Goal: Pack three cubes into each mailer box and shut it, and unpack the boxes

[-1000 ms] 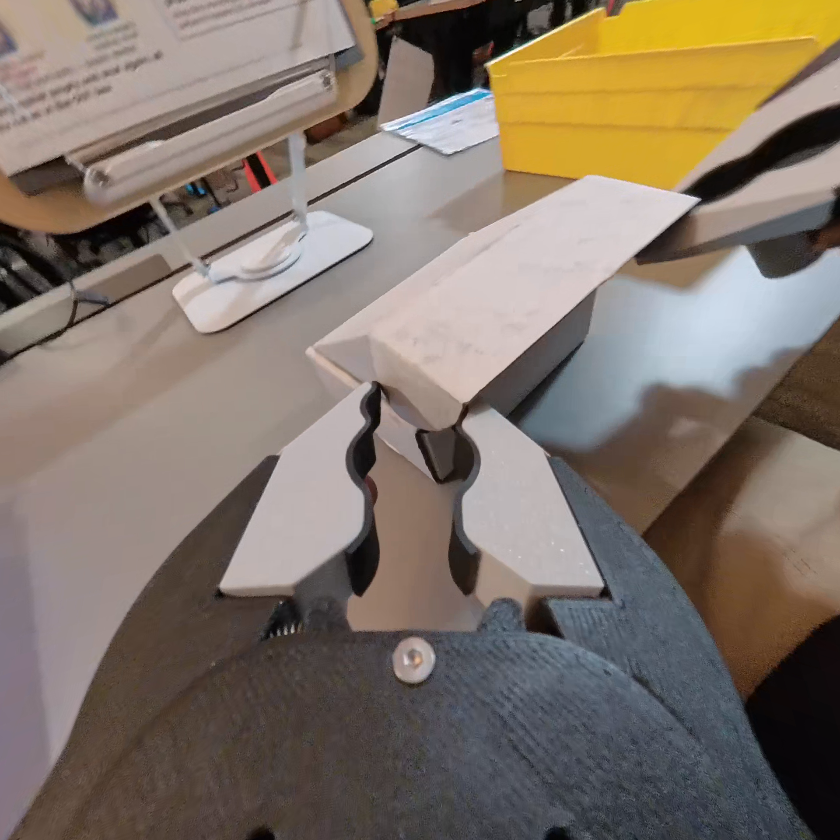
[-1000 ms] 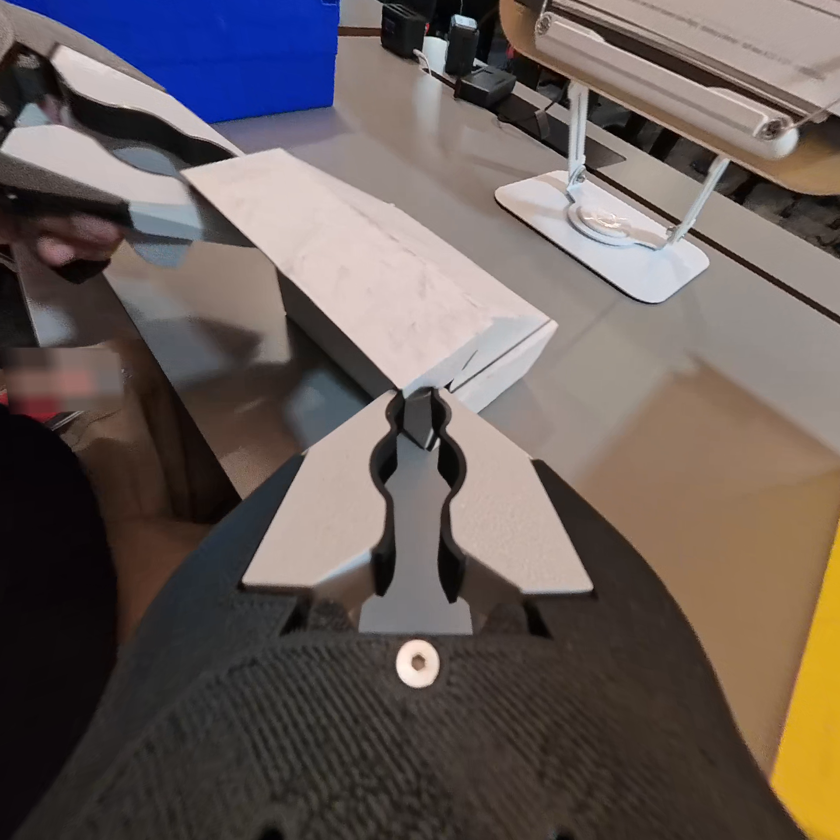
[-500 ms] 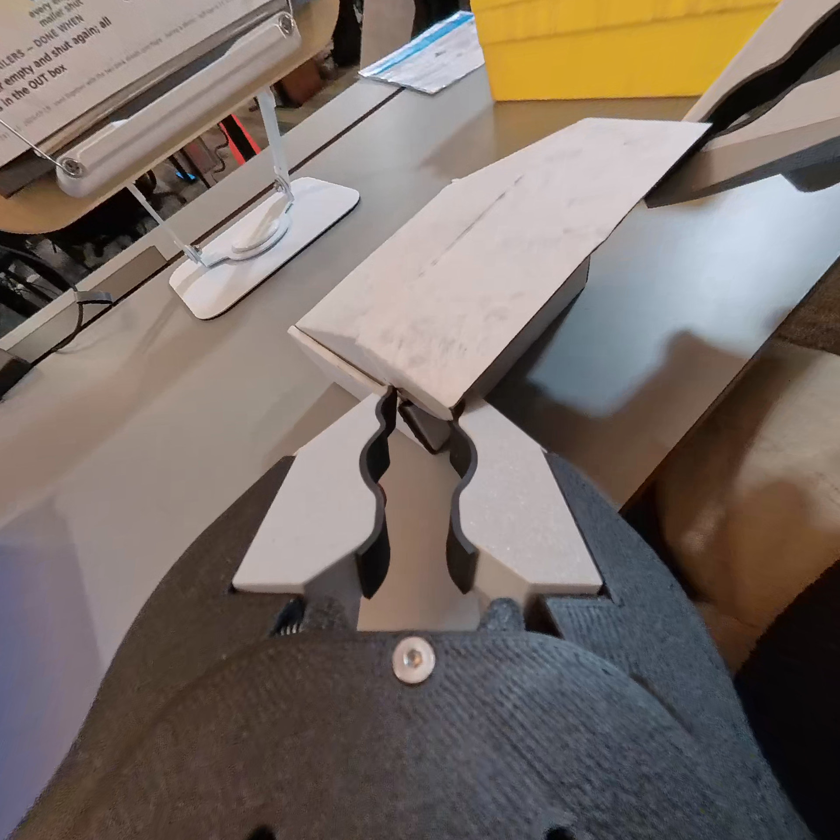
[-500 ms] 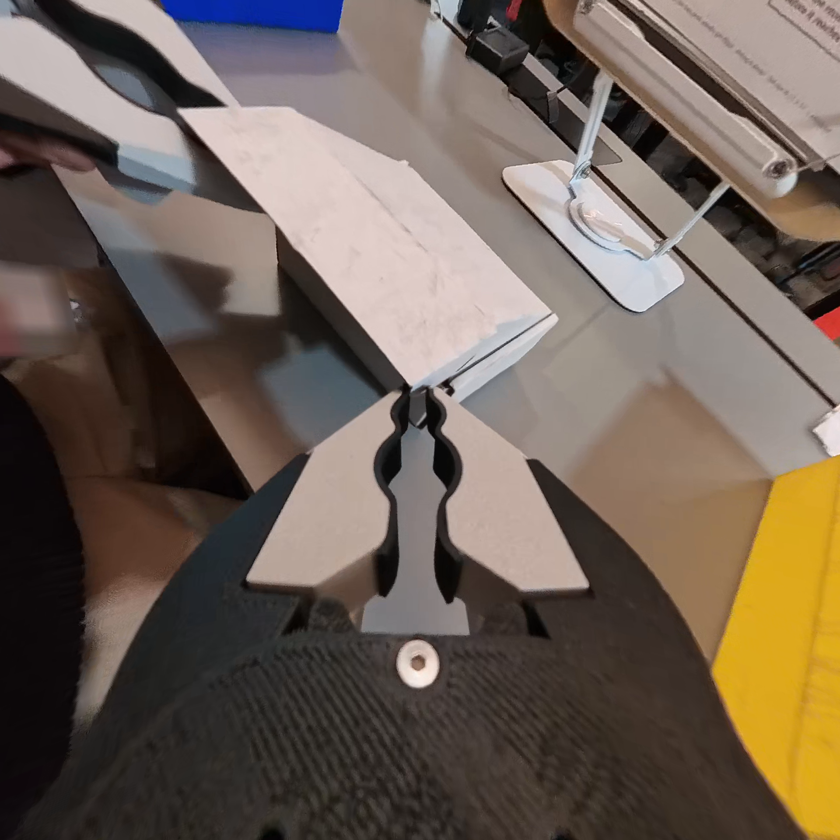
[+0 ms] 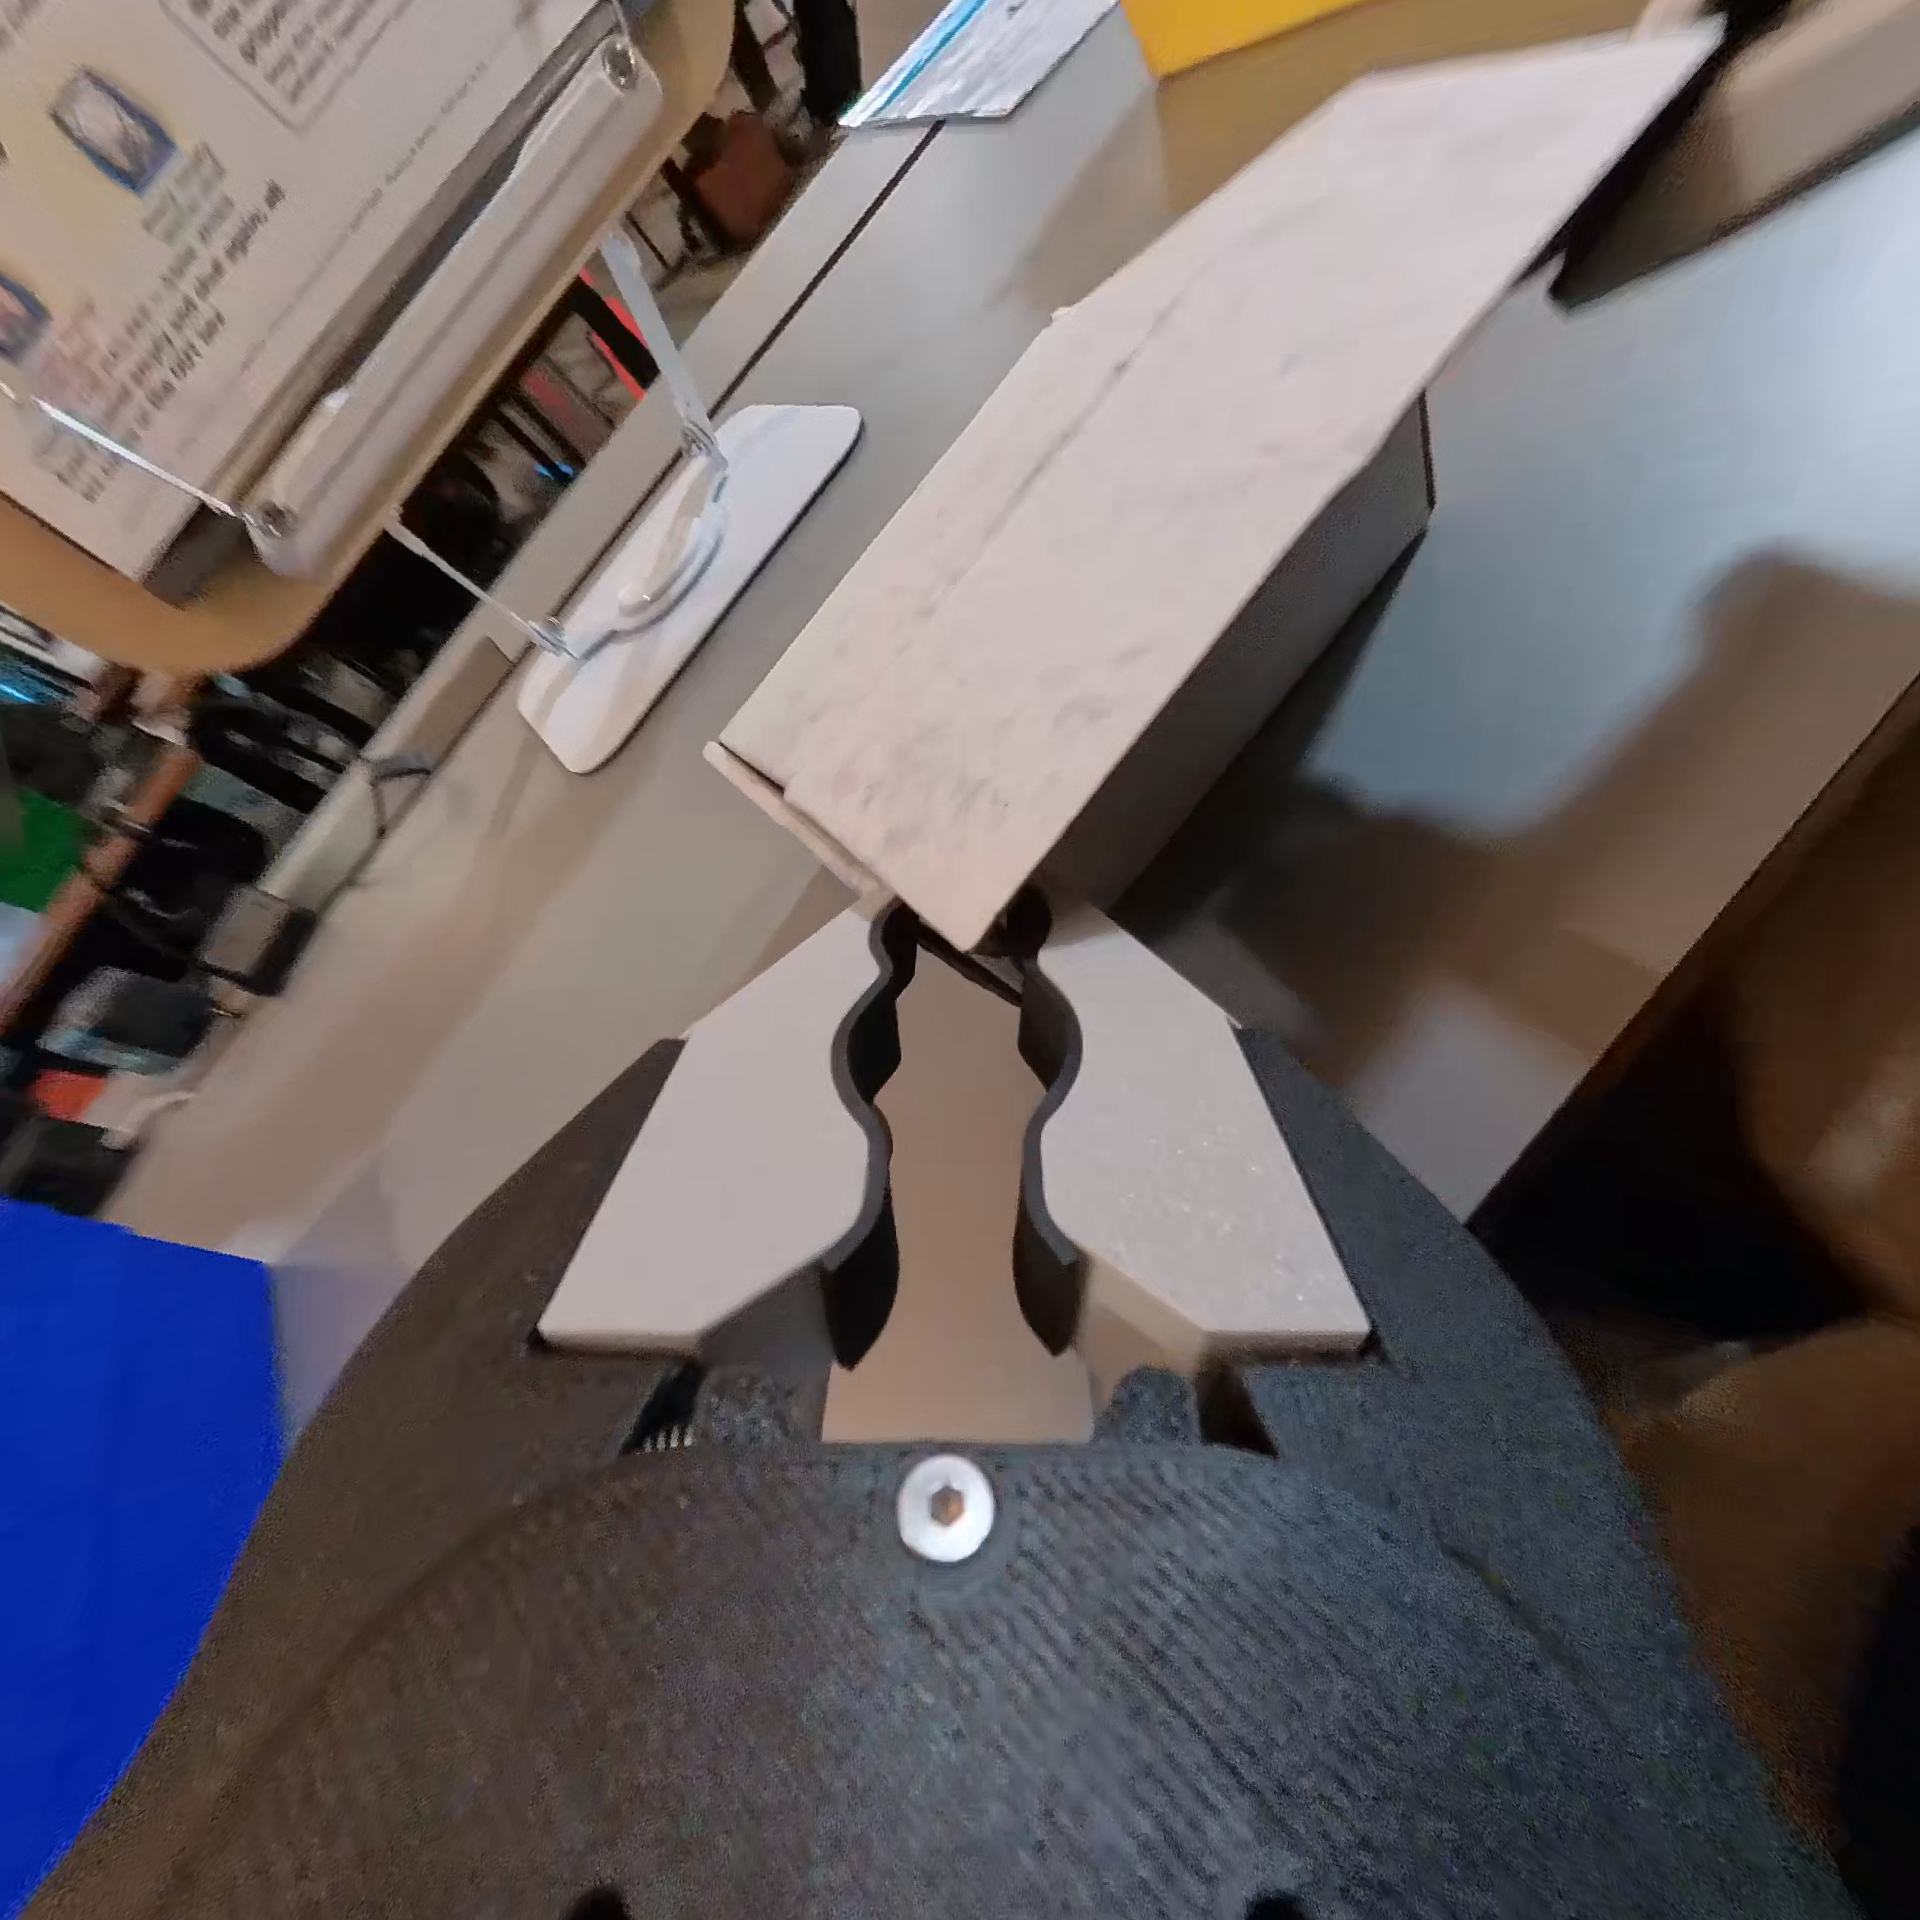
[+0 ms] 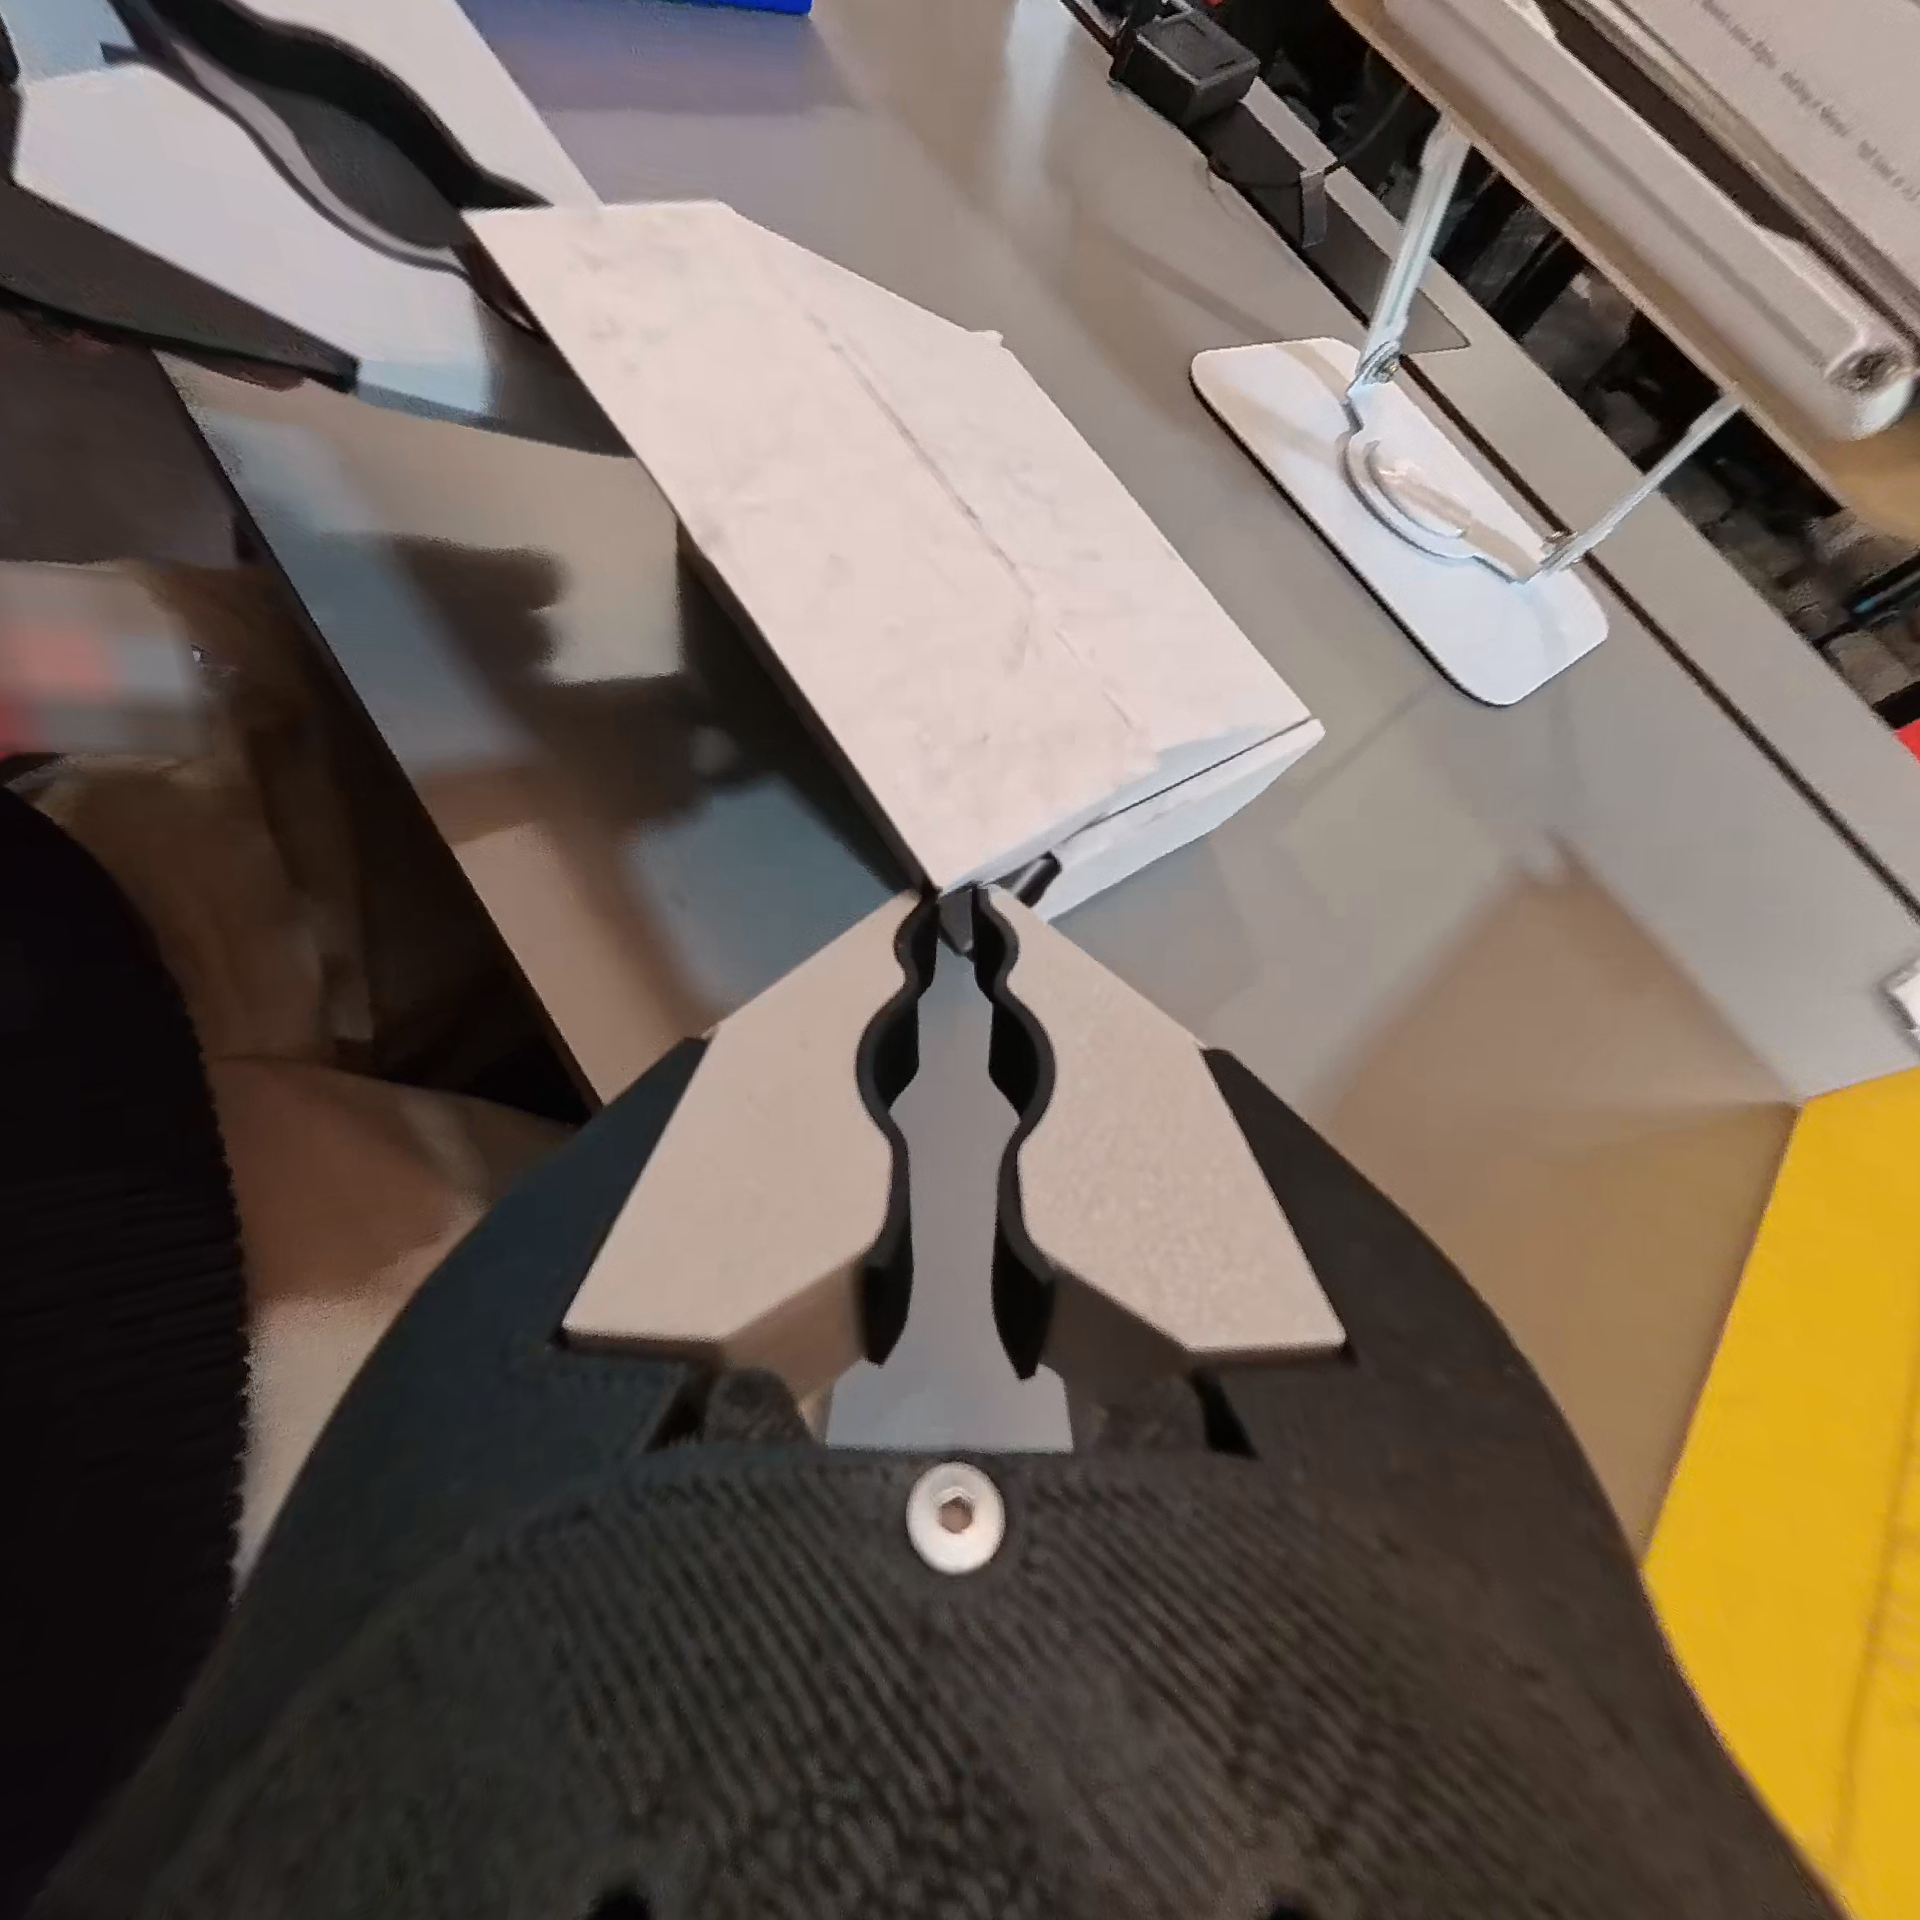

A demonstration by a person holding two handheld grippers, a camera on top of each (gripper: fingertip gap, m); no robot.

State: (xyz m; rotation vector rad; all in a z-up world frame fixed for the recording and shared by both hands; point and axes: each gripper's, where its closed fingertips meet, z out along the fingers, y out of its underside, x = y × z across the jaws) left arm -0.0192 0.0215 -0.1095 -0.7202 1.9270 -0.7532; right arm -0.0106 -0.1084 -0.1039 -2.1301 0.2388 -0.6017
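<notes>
Left wrist view showed the left gripper [image 5: 961, 935] and right gripper [image 6: 961, 920] each pinched nearly shut on opposite corners of the white mailer box's [image 5: 1091, 582] lid near the table [image 6: 1455, 935] edge, where uneven pulls could tear it free.

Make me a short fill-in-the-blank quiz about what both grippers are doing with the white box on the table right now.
1. The left gripper and the right gripper grip opposite ends of the mailer box's ____.
2. The colour of the mailer box is ____.
3. The bin near the right gripper is ____.
4. The white base behind the mailer box belongs to a document ____.

Missing words: lid; white; yellow; stand
</notes>
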